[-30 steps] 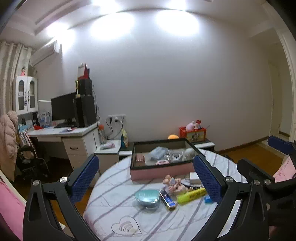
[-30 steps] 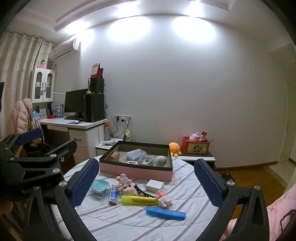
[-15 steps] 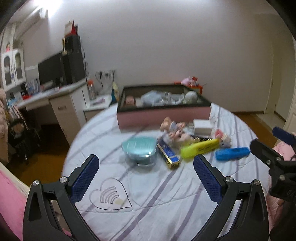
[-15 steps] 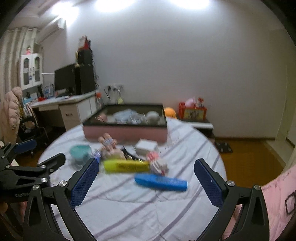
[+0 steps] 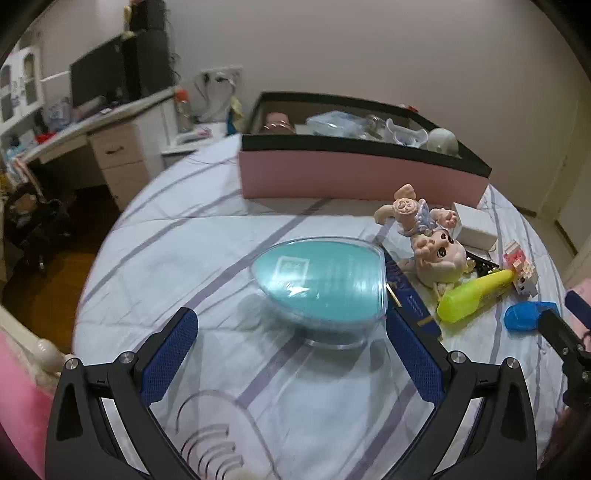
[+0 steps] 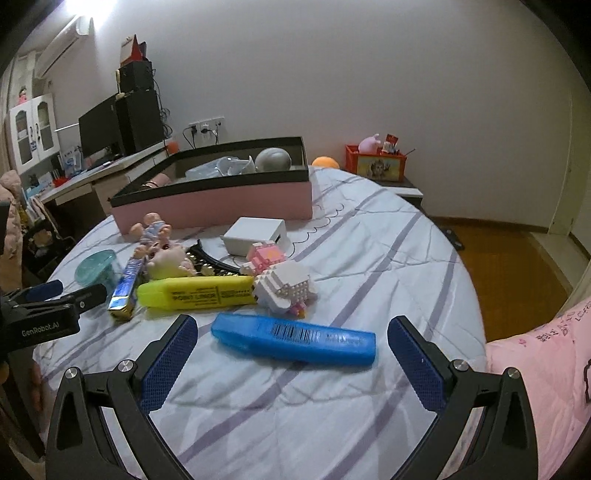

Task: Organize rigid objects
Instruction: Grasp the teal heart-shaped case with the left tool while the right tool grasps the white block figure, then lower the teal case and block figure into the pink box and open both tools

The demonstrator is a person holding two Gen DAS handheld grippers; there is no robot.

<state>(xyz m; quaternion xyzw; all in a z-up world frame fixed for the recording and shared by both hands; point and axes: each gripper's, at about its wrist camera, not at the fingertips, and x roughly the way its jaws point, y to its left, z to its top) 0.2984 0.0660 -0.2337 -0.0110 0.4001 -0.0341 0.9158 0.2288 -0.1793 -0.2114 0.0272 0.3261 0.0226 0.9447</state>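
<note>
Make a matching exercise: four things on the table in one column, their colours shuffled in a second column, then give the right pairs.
Things:
1. heart-shaped case
2. highlighter
3. long flat pen case
4. charger block

Colours:
A. white
B. blue
C. teal
D. yellow

Pairs: 1-C, 2-D, 3-B, 4-A

Pretty dim indoor light on my feeds, one blown-out ceiling lamp (image 6: 88, 9) top left, heavy fisheye bending with dark corners, glare on the teal case (image 5: 321, 284), background soft.
</note>
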